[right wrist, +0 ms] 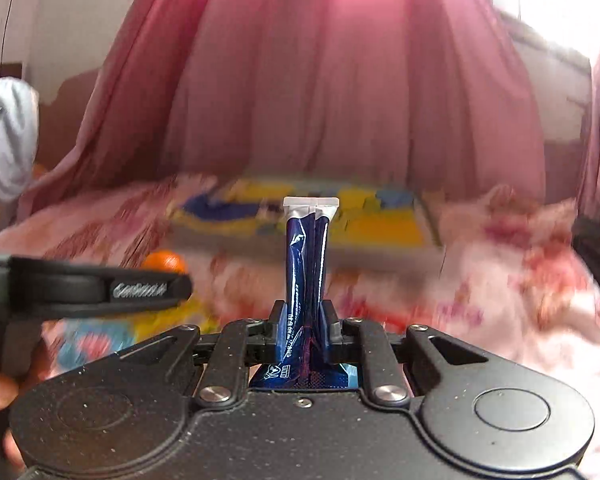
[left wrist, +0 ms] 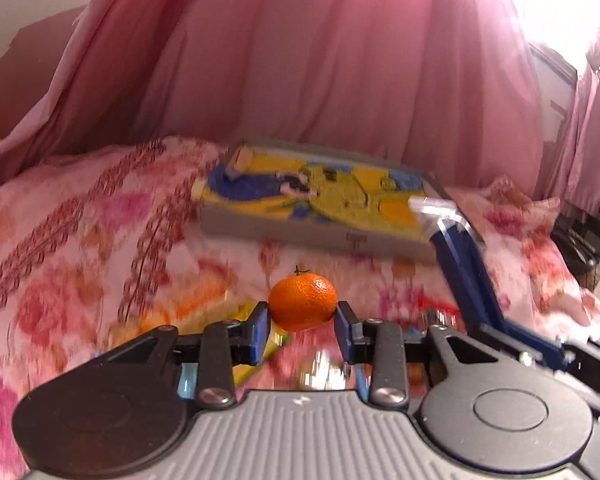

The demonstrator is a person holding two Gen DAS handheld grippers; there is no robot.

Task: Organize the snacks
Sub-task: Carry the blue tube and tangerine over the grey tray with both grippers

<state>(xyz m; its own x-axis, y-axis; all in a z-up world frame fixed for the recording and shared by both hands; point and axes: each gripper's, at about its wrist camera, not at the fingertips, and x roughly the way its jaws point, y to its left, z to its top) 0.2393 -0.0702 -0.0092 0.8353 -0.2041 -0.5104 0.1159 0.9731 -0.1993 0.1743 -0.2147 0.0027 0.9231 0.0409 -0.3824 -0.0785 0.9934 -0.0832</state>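
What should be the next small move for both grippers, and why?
Probably carry both forward to the yellow-and-blue flat box on the floral bedspread. The left gripper already clamps the small orange mandarin, the right gripper the dark blue snack sachet, and neither is over the box.

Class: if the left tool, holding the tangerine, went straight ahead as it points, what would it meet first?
Probably the shallow box on the floral blanket: it lies straight beyond the left tool and its tangerine, though depth is unclear.
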